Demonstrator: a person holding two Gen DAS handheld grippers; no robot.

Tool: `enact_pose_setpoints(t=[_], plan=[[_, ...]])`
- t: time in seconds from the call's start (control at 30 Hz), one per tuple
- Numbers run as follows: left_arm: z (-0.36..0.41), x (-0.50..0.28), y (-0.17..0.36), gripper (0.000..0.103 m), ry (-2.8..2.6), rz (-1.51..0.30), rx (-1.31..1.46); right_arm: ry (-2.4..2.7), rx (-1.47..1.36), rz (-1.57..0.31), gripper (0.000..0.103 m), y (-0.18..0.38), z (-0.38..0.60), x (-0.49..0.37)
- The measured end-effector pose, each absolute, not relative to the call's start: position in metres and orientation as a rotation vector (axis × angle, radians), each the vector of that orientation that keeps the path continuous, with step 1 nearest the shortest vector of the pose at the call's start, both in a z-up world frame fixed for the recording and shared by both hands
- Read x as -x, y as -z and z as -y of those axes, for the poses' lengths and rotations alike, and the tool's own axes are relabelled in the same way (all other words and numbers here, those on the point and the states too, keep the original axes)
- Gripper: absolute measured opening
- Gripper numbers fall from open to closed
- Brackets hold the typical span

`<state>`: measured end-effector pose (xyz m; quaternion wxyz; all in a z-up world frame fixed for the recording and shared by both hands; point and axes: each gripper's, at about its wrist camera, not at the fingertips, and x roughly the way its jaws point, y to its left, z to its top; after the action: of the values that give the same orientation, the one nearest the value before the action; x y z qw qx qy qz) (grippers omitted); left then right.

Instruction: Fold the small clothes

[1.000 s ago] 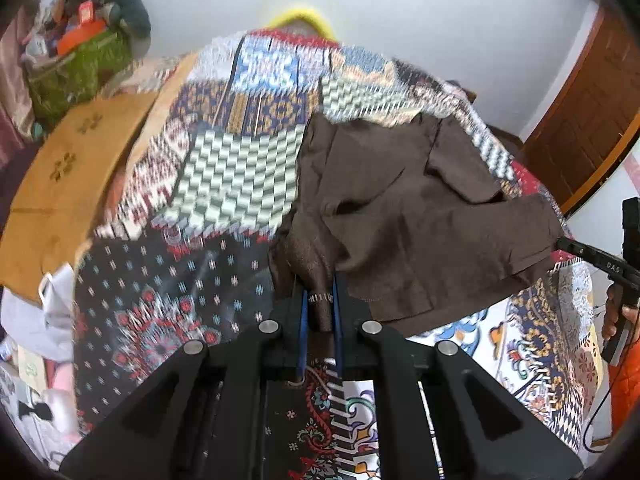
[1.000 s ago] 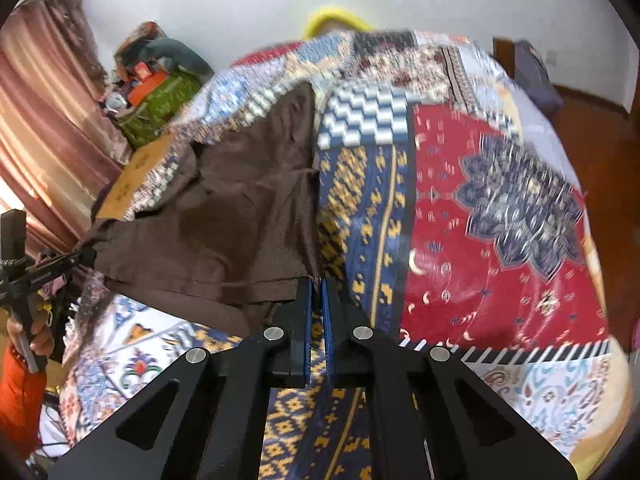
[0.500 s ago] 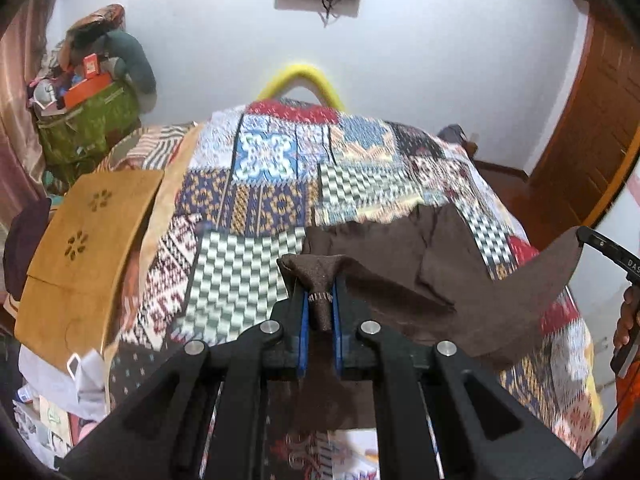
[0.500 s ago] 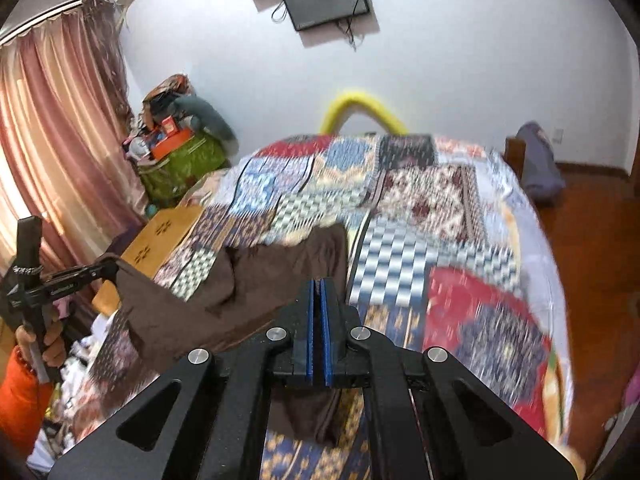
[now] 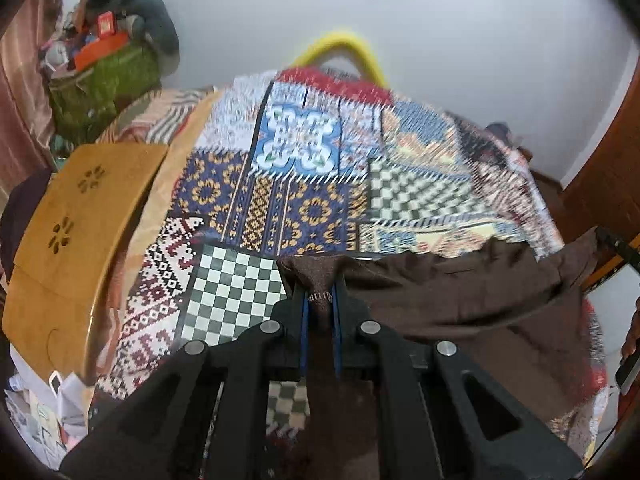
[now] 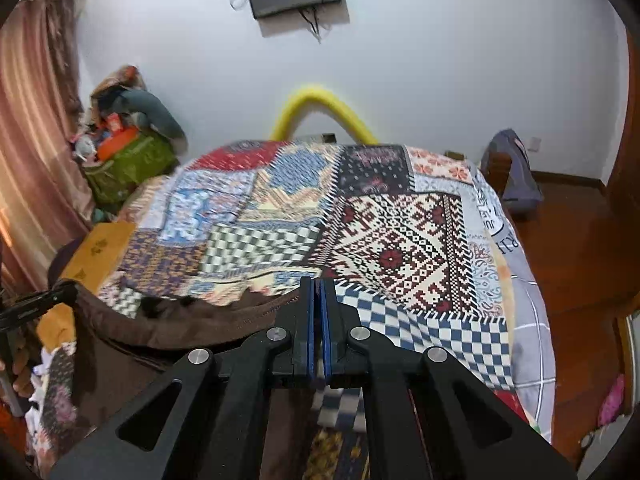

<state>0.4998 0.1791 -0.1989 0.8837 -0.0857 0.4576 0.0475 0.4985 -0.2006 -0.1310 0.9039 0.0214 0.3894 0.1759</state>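
Observation:
A dark brown garment [image 5: 452,296] hangs stretched between my two grippers above the patchwork bedspread [image 5: 296,200]. My left gripper [image 5: 320,298] is shut on one bunched corner of it. My right gripper [image 6: 318,300] is shut on the opposite corner, with the cloth [image 6: 192,320] sagging to its left and hanging below. Each view shows the other gripper at its edge, the right gripper at the left wrist view's right edge [image 5: 616,246] and the left gripper at the right wrist view's left edge [image 6: 40,304].
A wooden lap table [image 5: 76,232] lies at the bed's left side. A pile of bags and clothes [image 6: 128,144] sits in the far left corner by a curtain. A yellow arched tube [image 6: 320,108] stands behind the bed. A grey bag [image 6: 516,172] rests on the wooden floor to the right.
Both grippers have lifted the brown garment off the bedspread and raised it, so it now hangs between them with more of the bed visible beyond.

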Motion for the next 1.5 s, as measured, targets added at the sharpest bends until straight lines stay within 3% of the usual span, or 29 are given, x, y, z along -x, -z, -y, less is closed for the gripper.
enact_pose_setpoints(t=[0.13, 0.23, 0.3, 0.37, 0.43, 0.47, 0.97, 1.07, 1.2, 1.23, 1.5], plan=[[-0.185, -0.522, 0.225, 0.011, -0.134, -1.018, 0.178, -0.365, -0.057, -0.86, 0.004, 0.145, 0.196, -0.522], [-0.188, -0.528, 0.232, 0.031, -0.141, -1.043, 0.193, -0.383, -0.079, -0.841, 0.005, 0.141, 0.196, -0.52], [-0.189, -0.524, 0.227, 0.055, -0.143, -1.006, 0.2, -0.397, -0.068, -0.829, 0.009, 0.137, 0.194, -0.514], [-0.188, -0.515, 0.219, 0.06, -0.149, -0.96, 0.184, -0.406, -0.045, -0.816, 0.021, 0.135, 0.193, -0.502], [-0.186, -0.506, 0.217, 0.061, -0.138, -0.962, 0.169, -0.423, -0.026, -0.806, 0.038, 0.134, 0.192, -0.489], [-0.185, -0.502, 0.217, 0.061, -0.128, -0.97, 0.162, -0.435, -0.021, -0.805, 0.041, 0.135, 0.192, -0.481], [-0.16, -0.396, 0.273, 0.061, 0.011, -1.156, 0.165, -0.561, -0.109, -1.034, 0.043, 0.206, 0.2, -0.366], [-0.153, -0.392, 0.28, 0.051, 0.042, -1.17, 0.201, -0.545, -0.12, -1.05, 0.042, 0.21, 0.199, -0.367], [-0.139, -0.385, 0.271, 0.012, 0.032, -1.155, 0.121, -0.55, -0.076, -1.049, 0.009, 0.207, 0.196, -0.362], [-0.138, -0.382, 0.266, 0.008, 0.055, -1.153, 0.125, -0.546, -0.072, -1.044, 0.008, 0.204, 0.198, -0.359], [-0.109, -0.33, 0.228, 0.006, 0.201, -1.121, 0.124, -0.506, -0.057, -1.025, 0.004, 0.19, 0.232, -0.323]])
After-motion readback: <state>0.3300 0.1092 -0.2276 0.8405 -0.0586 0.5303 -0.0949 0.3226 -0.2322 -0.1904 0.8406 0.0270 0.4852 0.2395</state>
